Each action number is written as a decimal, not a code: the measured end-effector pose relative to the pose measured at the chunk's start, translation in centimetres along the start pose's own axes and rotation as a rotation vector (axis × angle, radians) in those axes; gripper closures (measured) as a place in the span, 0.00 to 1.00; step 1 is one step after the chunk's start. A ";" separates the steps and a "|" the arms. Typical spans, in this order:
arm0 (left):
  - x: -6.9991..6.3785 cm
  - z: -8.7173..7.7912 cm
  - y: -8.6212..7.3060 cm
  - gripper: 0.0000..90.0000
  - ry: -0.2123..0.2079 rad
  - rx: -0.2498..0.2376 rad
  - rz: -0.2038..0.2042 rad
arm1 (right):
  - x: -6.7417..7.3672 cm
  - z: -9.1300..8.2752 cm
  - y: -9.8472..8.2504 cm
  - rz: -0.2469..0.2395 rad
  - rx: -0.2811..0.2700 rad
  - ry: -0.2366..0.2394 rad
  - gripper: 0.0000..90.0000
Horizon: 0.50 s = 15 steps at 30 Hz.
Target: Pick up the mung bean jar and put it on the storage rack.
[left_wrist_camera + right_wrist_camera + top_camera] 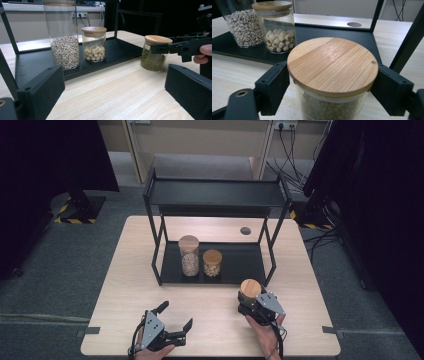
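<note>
Standing: three jars [250, 289], two on the rack [240, 265].

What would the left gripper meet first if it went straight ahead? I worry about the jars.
Probably the rack's lower shelf edge, then the short jar of pale seeds on it; depth is hard to judge.
</note>
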<state>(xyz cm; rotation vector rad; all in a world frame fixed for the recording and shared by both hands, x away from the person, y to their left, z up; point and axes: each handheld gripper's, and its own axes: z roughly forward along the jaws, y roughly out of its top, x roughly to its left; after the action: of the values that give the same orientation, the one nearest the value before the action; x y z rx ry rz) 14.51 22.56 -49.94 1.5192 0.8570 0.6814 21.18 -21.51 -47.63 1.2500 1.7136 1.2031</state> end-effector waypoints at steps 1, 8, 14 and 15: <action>0.0 0.0 0.0 0.02 0.000 0.000 0.000 | 0.0 0.0 0.0 0.000 0.000 0.000 0.23; 0.0 0.0 0.0 0.02 -0.001 0.000 0.002 | 0.0 0.3 0.1 -0.009 0.004 -0.008 0.28; 0.0 0.0 0.0 0.02 0.002 -0.001 0.000 | 0.0 -0.1 0.1 -0.007 -0.013 0.003 0.28; 0.0 0.0 0.0 0.02 0.003 -0.001 0.000 | 0.0 -0.1 0.1 -0.012 -0.017 0.003 0.28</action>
<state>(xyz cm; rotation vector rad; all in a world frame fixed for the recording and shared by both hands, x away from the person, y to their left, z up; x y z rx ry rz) 14.51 22.60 -49.93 1.5174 0.8584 0.6839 21.09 -21.50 -47.45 1.2265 1.7073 1.2112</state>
